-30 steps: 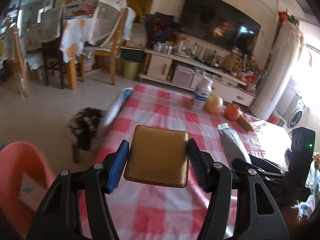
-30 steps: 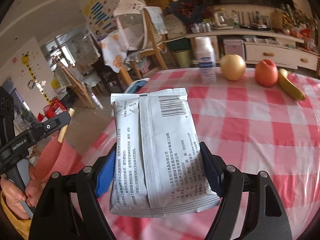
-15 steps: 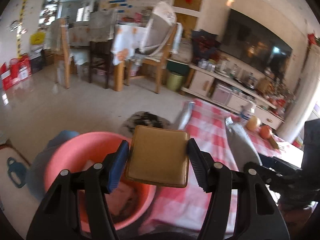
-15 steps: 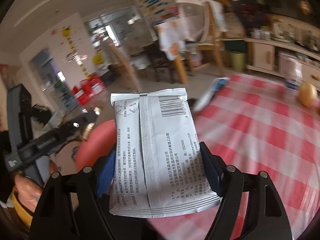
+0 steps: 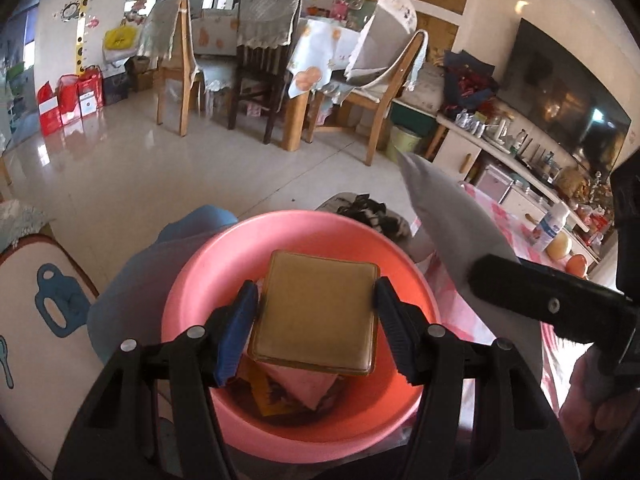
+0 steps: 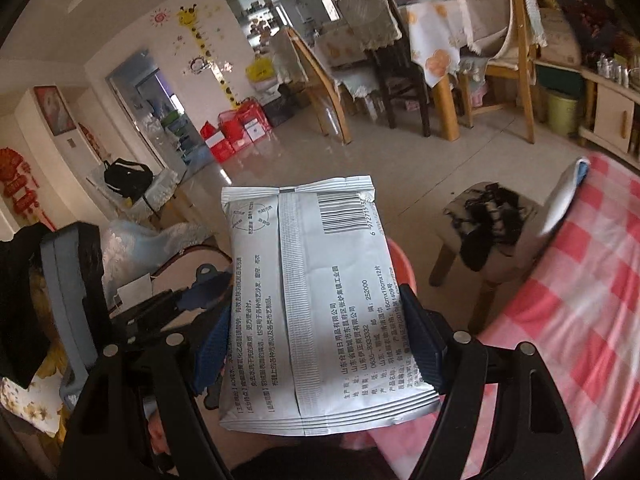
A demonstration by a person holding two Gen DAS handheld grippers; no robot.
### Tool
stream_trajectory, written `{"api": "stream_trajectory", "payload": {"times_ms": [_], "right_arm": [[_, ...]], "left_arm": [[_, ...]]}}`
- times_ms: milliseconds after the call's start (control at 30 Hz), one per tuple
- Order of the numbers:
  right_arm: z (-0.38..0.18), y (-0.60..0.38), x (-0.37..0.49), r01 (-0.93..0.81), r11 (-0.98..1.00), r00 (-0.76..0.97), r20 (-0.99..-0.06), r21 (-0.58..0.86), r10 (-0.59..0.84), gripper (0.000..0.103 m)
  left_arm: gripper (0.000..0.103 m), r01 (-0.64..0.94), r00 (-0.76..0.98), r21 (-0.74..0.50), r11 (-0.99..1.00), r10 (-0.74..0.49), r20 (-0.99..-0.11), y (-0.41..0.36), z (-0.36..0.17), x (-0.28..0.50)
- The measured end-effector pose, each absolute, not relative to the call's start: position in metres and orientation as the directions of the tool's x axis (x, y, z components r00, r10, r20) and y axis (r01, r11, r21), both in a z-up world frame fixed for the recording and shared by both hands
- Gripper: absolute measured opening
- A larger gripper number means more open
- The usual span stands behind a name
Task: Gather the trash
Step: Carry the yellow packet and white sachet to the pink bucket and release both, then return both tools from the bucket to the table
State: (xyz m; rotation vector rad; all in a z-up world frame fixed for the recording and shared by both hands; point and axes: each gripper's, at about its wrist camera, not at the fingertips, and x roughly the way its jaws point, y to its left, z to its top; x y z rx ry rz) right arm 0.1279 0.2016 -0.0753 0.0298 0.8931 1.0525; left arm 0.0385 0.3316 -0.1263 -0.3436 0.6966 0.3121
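My left gripper (image 5: 314, 328) is shut on a flat golden-brown square packet (image 5: 316, 312) and holds it right above a pink plastic basin (image 5: 192, 280) that has some wrappers in its bottom. My right gripper (image 6: 316, 340) is shut on a silver wipes pouch (image 6: 304, 300) with a barcode and printed text. In the left wrist view the same silver pouch (image 5: 452, 220) hangs just right of the basin, over its rim. In the right wrist view only a sliver of the basin (image 6: 400, 260) shows behind the pouch.
A red-and-white checked table (image 6: 580, 300) lies to the right, with a bottle (image 5: 554, 226) and fruit (image 5: 560, 248) at its far end. A small stool (image 6: 488, 224) with dark cloth stands by the table. Dining chairs (image 5: 180, 60) and a TV cabinet (image 5: 500, 152) stand further off.
Both grippers have swung left, off the checked table, and now hang over the pink basin. Each keeps its packet.
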Motion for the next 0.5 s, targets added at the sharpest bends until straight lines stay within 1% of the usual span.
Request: {"api": "stream_trajectory", "payload": {"times_ms": [133,267,300,333,400,433,467,500], "right_arm": [[-0.088,0.223,0.132,-0.759,0.500,0.144,-0.641,0.418,0.754,0.079],[-0.097,0.233,0.132,-0.765,0.546,0.204,-0.676,0.341,0.708,0.084],[-0.097,0.232,0.132,-0.761,0.555,0.219,-0.672,0.335,0.707,0.086],[-0.097,0.228,0.132,-0.756,0.561,0.233,-0.664,0.336,0.711,0.091],[-0.093,0.215,0.134,-0.743,0.577,0.269,-0.638,0.339,0.721,0.091],[-0.091,0.207,0.134,-0.737,0.586,0.288,-0.627,0.338,0.724,0.091],[-0.090,0.202,0.139,-0.731,0.594,0.302,-0.622,0.336,0.722,0.091],[-0.088,0.193,0.143,-0.722,0.605,0.318,-0.616,0.335,0.720,0.091]], "left_arm": [[0.061,-0.403,0.704,-0.200,0.893,0.163,-0.691,0.340,-0.140,0.042],[0.065,-0.430,0.655,-0.169,0.887,0.177,-0.734,0.345,-0.157,0.044],[0.071,-0.432,0.653,-0.177,0.884,0.171,-0.738,0.349,-0.159,0.043],[0.074,-0.436,0.653,-0.184,0.881,0.169,-0.738,0.352,-0.160,0.041],[0.077,-0.436,0.667,-0.185,0.881,0.178,-0.724,0.352,-0.156,0.036],[0.079,-0.435,0.671,-0.172,0.884,0.191,-0.717,0.351,-0.153,0.035],[0.084,-0.435,0.672,-0.154,0.887,0.207,-0.711,0.349,-0.150,0.035],[0.085,-0.433,0.675,-0.139,0.890,0.218,-0.705,0.346,-0.147,0.036]]}}
